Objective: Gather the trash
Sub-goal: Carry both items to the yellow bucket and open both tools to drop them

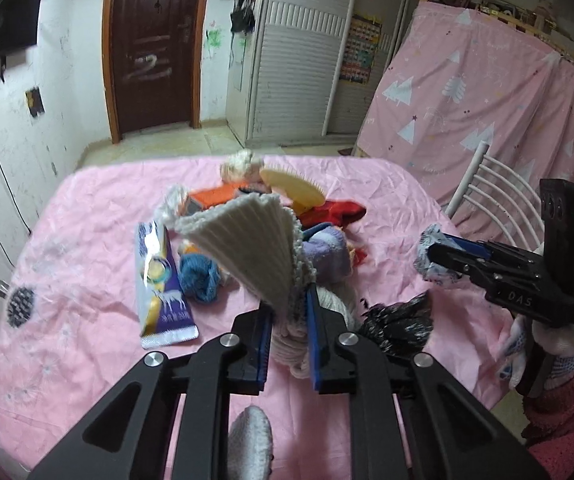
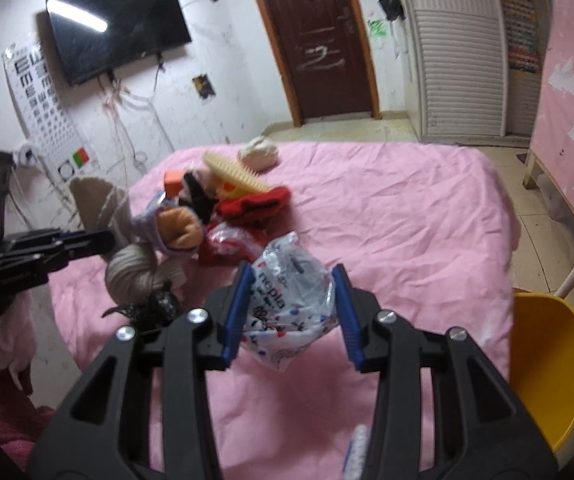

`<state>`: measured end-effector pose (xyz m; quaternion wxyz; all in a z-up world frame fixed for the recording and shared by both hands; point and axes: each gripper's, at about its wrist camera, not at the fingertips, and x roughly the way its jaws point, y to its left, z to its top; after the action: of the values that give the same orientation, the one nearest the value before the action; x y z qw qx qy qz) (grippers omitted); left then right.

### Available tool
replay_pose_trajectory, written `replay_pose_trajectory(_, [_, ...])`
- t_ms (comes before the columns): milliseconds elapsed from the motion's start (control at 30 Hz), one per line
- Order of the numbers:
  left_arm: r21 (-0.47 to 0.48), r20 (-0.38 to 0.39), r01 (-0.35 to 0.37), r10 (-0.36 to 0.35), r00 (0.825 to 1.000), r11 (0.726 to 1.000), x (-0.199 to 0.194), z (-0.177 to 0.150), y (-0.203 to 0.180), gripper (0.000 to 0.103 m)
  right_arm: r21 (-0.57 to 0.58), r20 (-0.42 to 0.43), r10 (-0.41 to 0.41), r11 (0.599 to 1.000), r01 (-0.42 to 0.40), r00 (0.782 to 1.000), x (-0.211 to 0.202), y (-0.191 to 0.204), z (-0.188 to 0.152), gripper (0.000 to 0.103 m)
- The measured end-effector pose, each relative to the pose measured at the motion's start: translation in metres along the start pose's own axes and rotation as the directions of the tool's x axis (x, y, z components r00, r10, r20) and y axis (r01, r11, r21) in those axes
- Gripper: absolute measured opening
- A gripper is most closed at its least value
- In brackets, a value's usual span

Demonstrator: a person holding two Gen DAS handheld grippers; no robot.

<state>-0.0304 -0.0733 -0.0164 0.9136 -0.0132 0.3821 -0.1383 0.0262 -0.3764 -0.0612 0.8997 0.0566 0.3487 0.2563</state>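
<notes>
In the left wrist view my left gripper (image 1: 290, 300) is shut on a cream ribbed knitted cloth (image 1: 247, 240), which fans up over the pink table (image 1: 87, 220). My right gripper (image 2: 293, 270) is shut on a crumpled printed plastic bag (image 2: 287, 308) and holds it above the table. That bag (image 1: 427, 248) also shows in the right gripper (image 1: 433, 258) at the right of the left wrist view. A purple and white wrapper (image 1: 163, 280) and a crumpled black plastic bag (image 1: 399, 324) lie on the table.
A heap of blue yarn (image 1: 199, 276), a lavender sock (image 1: 327, 256), red cloth (image 1: 335, 212), a yellow brush (image 1: 291, 188) and an orange box (image 1: 211, 198) fills the table's middle. A yellow bin (image 2: 543, 368) stands off the right edge, by a white chair (image 1: 495, 192).
</notes>
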Motion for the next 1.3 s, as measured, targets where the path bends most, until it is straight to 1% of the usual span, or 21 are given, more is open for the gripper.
replay_pose_trajectory(133, [0.027, 0.072, -0.016, 0.014, 0.997, 1.0, -0.02, 0.013, -0.009, 0.006, 0.031, 0.053, -0.019, 0.999, 0.017, 0.998, -0.016, -0.012, 0.003, 0.039])
replay_pose_trajectory(233, [0.062, 0.13, -0.034, 0.026, 0.991, 0.997, -0.035, 0.026, -0.02, 0.006, 0.064, 0.081, -0.029, 0.998, 0.024, 0.996, -0.025, -0.024, 0.005, 0.039])
replay_pose_trajectory(300, [0.086, 0.161, -0.038, 0.023, 0.987, 0.996, -0.041, 0.036, -0.029, 0.006, 0.085, 0.094, -0.051, 0.995, 0.043, 0.994, -0.031, -0.034, 0.004, 0.039])
replay_pose_trajectory(433, [0.159, 0.2, -0.024, -0.008, 0.98, 0.987, -0.045, 0.058, -0.057, 0.006, 0.134, 0.124, -0.106, 0.987, 0.089, 0.987, -0.049, -0.059, 0.001, 0.039])
replay_pose_trajectory(567, [0.247, 0.216, 0.025, -0.081, 0.973, 0.969, -0.04, 0.078, -0.098, 0.006, 0.189, 0.145, -0.178, 0.971, 0.149, 0.973, -0.068, -0.085, -0.005, 0.039])
replay_pose_trajectory(667, [0.298, 0.194, 0.086, -0.148, 0.97, 0.951, -0.022, 0.09, -0.134, 0.006, 0.234, 0.16, -0.229, 0.954, 0.189, 0.96, -0.085, -0.105, -0.012, 0.039])
replay_pose_trajectory(800, [0.343, 0.124, 0.184, -0.239, 0.963, 0.921, 0.013, 0.101, -0.188, 0.006, 0.283, 0.18, -0.28, 0.933, 0.223, 0.943, -0.104, -0.125, -0.02, 0.039])
replay_pose_trajectory(900, [0.363, 0.064, 0.238, -0.279, 0.958, 0.901, 0.043, 0.105, -0.228, 0.006, 0.315, 0.194, -0.311, 0.918, 0.242, 0.93, -0.117, -0.14, -0.027, 0.039])
replay_pose_trajectory(1000, [0.371, -0.001, 0.285, -0.306, 0.952, 0.884, 0.073, 0.104, -0.26, 0.006, 0.351, 0.199, -0.332, 0.903, 0.249, 0.922, -0.128, -0.157, -0.036, 0.039])
replay_pose_trajectory(1100, [0.368, -0.067, 0.321, -0.319, 0.945, 0.873, 0.103, 0.097, -0.283, 0.006, 0.385, 0.19, -0.348, 0.887, 0.257, 0.918, -0.131, -0.172, -0.044, 0.039])
replay_pose_trajectory(1167, [0.368, -0.094, 0.326, -0.314, 0.945, 0.871, 0.118, 0.092, -0.293, 0.006, 0.407, 0.183, -0.353, 0.877, 0.256, 0.917, -0.133, -0.181, -0.049, 0.039])
replay_pose_trajectory(1267, [0.37, -0.124, 0.315, -0.289, 0.949, 0.874, 0.139, 0.088, -0.304, 0.009, 0.43, 0.176, -0.359, 0.866, 0.256, 0.917, -0.133, -0.191, -0.056, 0.039])
replay_pose_trajectory(1300, [0.369, -0.134, 0.318, -0.289, 0.948, 0.874, 0.142, 0.088, -0.305, 0.014, 0.435, 0.172, -0.358, 0.864, 0.255, 0.918, -0.132, -0.194, -0.058, 0.039])
